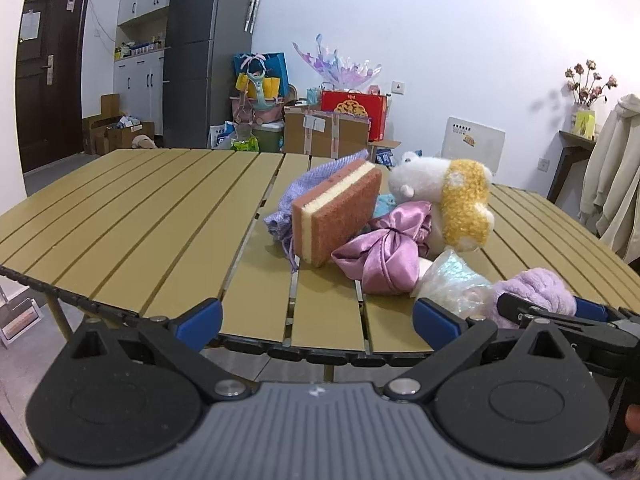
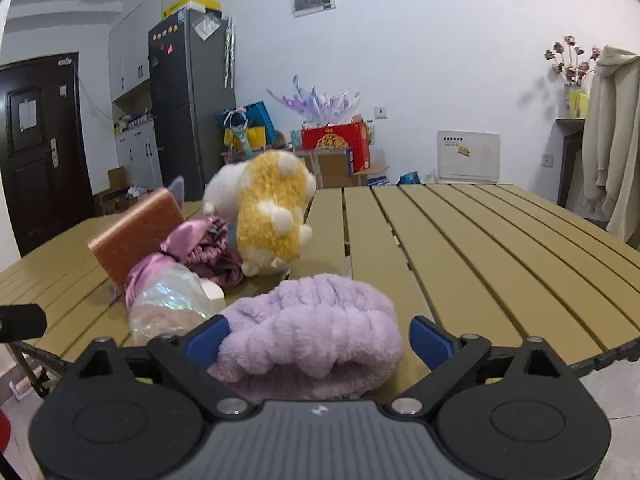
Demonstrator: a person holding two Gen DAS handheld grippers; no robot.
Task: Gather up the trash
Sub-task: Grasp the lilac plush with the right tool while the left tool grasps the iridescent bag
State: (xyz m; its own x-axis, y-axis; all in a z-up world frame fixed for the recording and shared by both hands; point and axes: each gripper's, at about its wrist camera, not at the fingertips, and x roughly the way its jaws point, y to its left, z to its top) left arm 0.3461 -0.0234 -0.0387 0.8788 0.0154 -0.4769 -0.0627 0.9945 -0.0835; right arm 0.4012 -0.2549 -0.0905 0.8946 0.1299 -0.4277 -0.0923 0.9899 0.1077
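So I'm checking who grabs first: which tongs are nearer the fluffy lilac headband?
Right. The right tongs straddle the lilac headband, pads not pressing. The left tongs sit off to its left, over bare table.

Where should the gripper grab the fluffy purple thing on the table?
Probably across its thick middle, coming from the near table edge. The fluffy purple band lies flat, already between the right gripper's open fingers; its soft, ridged pile should squash and hold.

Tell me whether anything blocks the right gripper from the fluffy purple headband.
Nothing visible does. The purple headband already lies between the open right gripper fingers; the shiny wrapper sits off to its left.
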